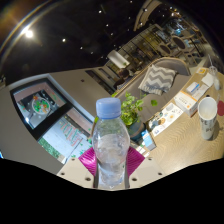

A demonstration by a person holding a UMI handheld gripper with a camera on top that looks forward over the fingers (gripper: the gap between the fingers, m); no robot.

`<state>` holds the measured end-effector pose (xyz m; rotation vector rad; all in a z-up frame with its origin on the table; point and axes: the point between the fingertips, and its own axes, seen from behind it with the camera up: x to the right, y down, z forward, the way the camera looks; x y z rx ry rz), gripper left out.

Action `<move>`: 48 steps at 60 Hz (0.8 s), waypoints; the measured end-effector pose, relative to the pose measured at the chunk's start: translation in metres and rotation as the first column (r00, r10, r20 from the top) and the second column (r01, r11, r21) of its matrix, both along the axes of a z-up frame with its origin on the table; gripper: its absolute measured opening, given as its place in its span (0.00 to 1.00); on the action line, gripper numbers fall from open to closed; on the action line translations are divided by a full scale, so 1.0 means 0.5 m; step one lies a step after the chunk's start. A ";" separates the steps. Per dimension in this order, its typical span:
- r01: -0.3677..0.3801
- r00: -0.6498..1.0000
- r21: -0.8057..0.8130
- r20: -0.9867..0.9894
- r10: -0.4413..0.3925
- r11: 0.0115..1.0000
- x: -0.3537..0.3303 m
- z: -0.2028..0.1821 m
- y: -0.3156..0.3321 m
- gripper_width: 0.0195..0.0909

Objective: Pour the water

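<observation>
A clear plastic water bottle (pixel 110 140) with a pale blue cap (pixel 108 107) is standing upright at the centre of the gripper view, between the two pink pads (pixel 88 160) of the gripper (pixel 110 172). The jaws are standing partly closed, and the pads are showing at either side of the bottle's lower body and seem to be pressing on it (the bottom of the bottle is running out of sight below, so no support under it can be seen). Water is visible inside the bottle up to about the shoulder, and the cap is sitting on the neck.

Beyond the bottle a light wooden table (pixel 185 140) is spreading out. A white mug (pixel 207 108) with a reddish inside is standing on the table to the right, well apart from the bottle. A small green plant (pixel 133 105) is standing just behind the bottle's right shoulder. Printed sheets (pixel 65 133) with coloured pictures are lying to the left of the bottle, and a dark-framed picture (pixel 38 103) is lying farther left. A cushion (pixel 157 77) with a zigzag pattern is resting on a seat farther back in the room. A round ceiling lamp (pixel 28 33) is glowing overhead.
</observation>
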<state>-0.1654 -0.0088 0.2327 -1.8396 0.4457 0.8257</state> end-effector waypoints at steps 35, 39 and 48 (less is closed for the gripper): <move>0.055 0.406 -0.237 -0.882 -0.238 0.970 0.329 -0.028 0.051 0.21; 0.052 0.346 -0.252 -0.903 -0.254 0.966 0.337 -0.050 0.070 0.21; 0.002 0.319 -0.268 -0.913 -0.254 0.964 0.328 -0.061 0.072 0.21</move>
